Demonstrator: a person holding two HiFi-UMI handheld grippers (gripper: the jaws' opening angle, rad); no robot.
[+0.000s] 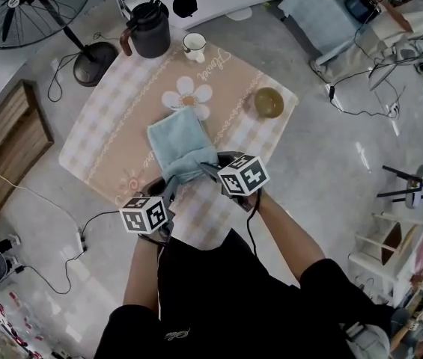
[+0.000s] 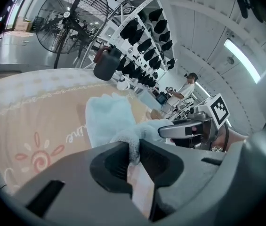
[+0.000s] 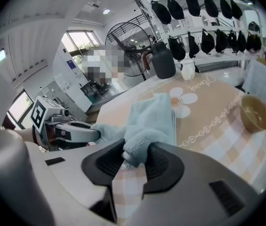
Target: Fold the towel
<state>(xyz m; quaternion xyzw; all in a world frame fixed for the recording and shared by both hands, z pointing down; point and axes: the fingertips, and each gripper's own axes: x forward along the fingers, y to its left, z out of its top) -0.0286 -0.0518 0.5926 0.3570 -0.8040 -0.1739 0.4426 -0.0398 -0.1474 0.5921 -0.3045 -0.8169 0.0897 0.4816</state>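
Both left gripper [image 2: 133, 155] and right gripper [image 3: 135, 160] clamp towel [image 1: 180, 143] on checked tablecloth [image 1: 105, 142] (fan [image 1: 18, 6] nearby).

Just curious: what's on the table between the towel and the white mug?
Nothing stands there. Between the towel and the mug is only a daisy printed on the tablecloth, clearest in the head view.

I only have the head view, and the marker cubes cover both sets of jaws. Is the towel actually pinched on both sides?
Observer: On the left, yes. The left gripper is shut on a bunched corner of the light blue towel.
Operator: And the right?
Observer: The right gripper is shut on the other near corner, with a thick roll of fabric between its pads.
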